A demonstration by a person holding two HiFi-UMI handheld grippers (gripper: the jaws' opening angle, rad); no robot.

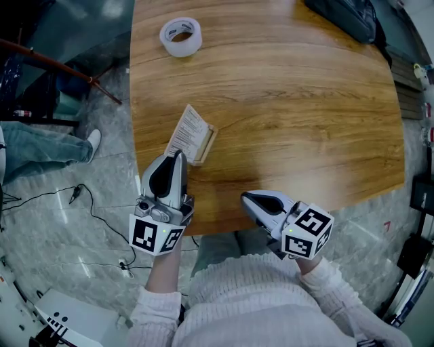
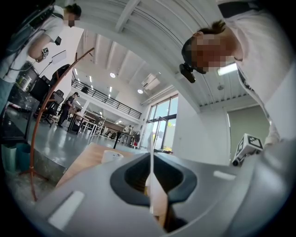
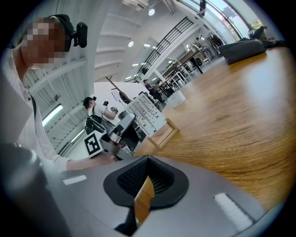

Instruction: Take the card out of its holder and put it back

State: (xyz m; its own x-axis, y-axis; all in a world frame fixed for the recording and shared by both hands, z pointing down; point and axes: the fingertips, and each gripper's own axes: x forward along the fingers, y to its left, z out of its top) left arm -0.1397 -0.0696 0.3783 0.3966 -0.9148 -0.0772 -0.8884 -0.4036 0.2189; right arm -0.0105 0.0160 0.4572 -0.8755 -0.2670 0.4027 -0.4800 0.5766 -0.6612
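Note:
A white printed card [image 1: 188, 129] leans in a low wooden holder [image 1: 206, 145] near the table's front left edge. My left gripper [image 1: 179, 156] reaches the card's near edge from below. In the left gripper view the card [image 2: 151, 159] shows edge-on as a thin white line rising from between the jaws, which are closed on it. My right gripper [image 1: 245, 197] hovers at the table's front edge, right of the holder, shut with nothing in it. The right gripper view shows the card [image 3: 147, 112], the holder [image 3: 163, 134] and my left gripper [image 3: 124, 124] side-on.
A roll of clear tape [image 1: 181, 36] lies at the table's far left. A black bag [image 1: 344, 16] sits at the far right corner. The wooden table [image 1: 298, 115] ends just in front of me. Cables and a person's leg lie on the floor to the left.

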